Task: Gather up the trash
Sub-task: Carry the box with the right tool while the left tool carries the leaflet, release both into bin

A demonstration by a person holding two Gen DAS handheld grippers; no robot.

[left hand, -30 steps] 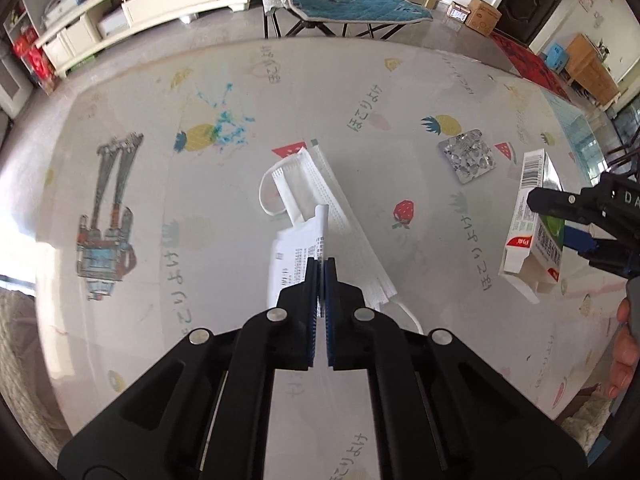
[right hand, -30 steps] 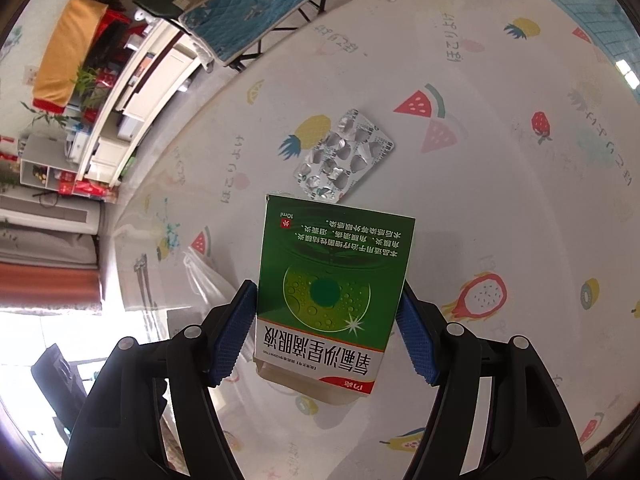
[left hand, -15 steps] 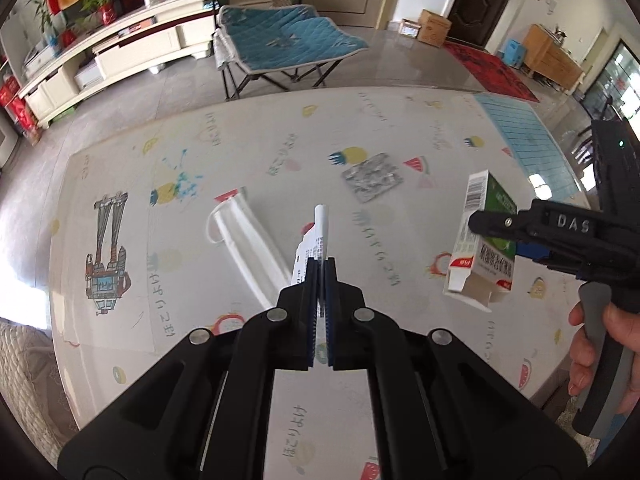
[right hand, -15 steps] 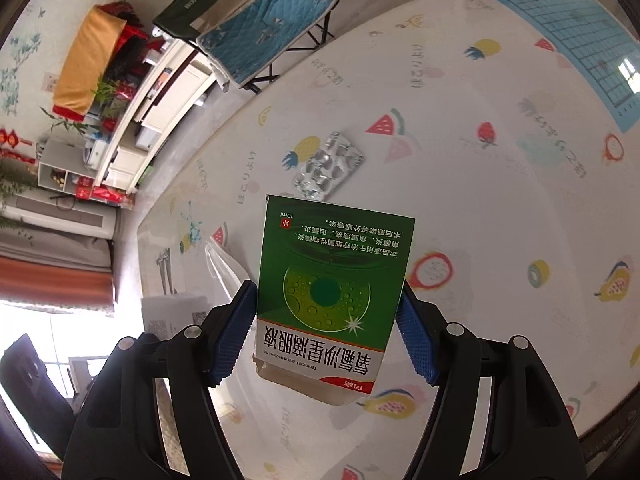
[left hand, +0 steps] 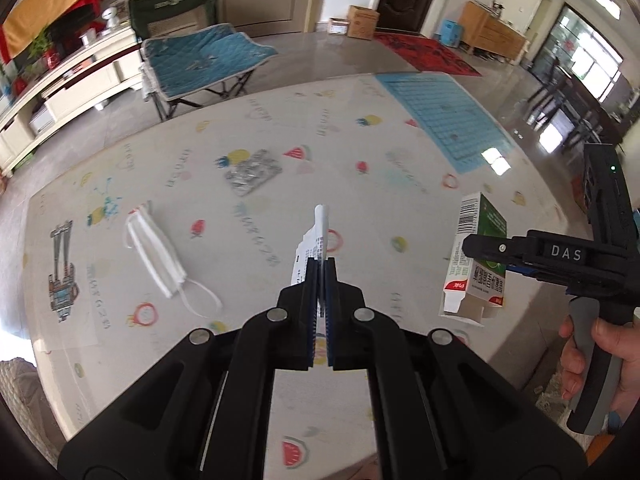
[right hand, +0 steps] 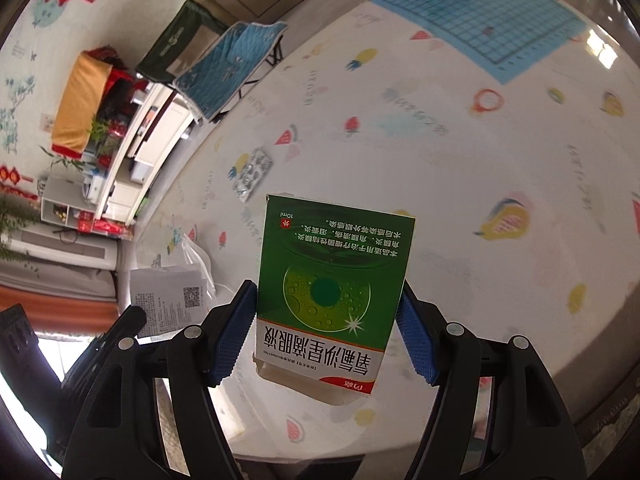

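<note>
step: carrying picked trash above the fruit-print play mat (left hand: 400, 160) | left gripper (left hand: 319, 276) pinches white printed paper slip (left hand: 316, 236) | right gripper (right hand: 326, 320) clamps green-and-white cardboard medicine box (right hand: 332, 280) | next: judged, find a bin (none visible), then return for white face mask (left hand: 154, 252) and silver foil blister pack (left hand: 252, 172) lying on the mat

"DAS" on right gripper (left hand: 496, 258); "10ml" on green box (right hand: 334, 280).

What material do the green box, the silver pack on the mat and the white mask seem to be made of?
Green and white medicine box: thin printed cardboard, slightly glossy, with folded flaps open at one end. Silver blister pack: probably foil, since it glints and shows bumps, though it is blurred. White face mask: likely soft pleated nonwoven fabric, matte, with thin ear loops.
</note>
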